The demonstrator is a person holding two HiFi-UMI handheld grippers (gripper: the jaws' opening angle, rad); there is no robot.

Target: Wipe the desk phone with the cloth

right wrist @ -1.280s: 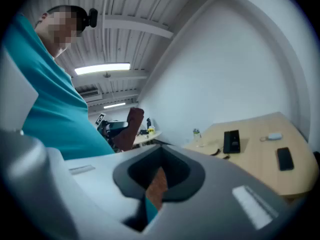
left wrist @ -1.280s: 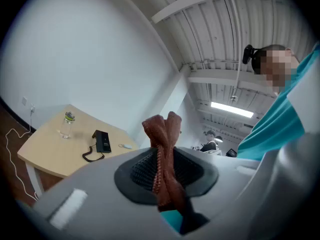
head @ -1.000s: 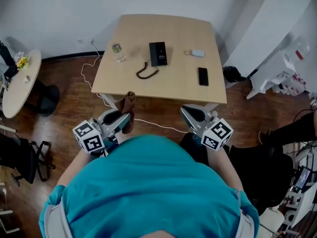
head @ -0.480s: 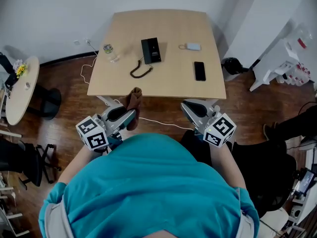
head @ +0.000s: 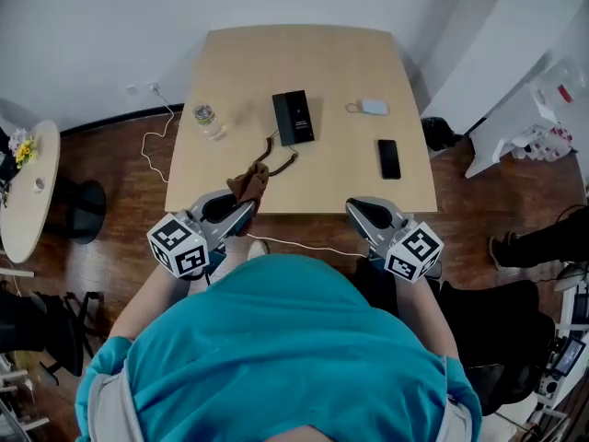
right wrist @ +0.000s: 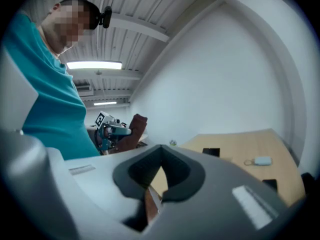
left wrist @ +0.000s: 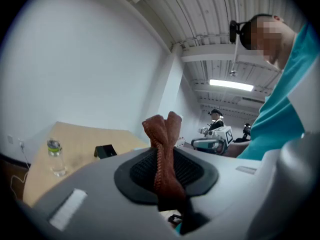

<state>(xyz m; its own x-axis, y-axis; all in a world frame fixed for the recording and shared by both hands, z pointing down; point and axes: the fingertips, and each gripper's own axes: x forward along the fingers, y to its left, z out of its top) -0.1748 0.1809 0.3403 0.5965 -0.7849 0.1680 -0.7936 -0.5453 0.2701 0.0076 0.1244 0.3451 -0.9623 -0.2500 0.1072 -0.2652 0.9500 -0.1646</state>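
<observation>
One black desk phone (head: 294, 117) lies flat mid-table (head: 230, 63), its coiled cord trailing toward the near edge; one bunched brown cloth (head: 250, 184) is pinched in the left gripper (head: 247, 209) there; right gripper (head: 353, 207) closed, empty; one bottle (head: 206, 120); one mobile (head: 389, 158).

Teal short-sleeve shirt (head: 276, 348), pale grey panels at the shoulders. Black camera (left wrist: 234, 31) on a head strap. Left gripper (head: 243, 212) and right gripper (head: 355, 208) have smooth grey shells, tapered jaws and black ribbed pads (left wrist: 142, 170), with a small white label on each shell. Left cube (head: 178, 245) and right cube (head: 414, 250) are white with black square markers.
</observation>
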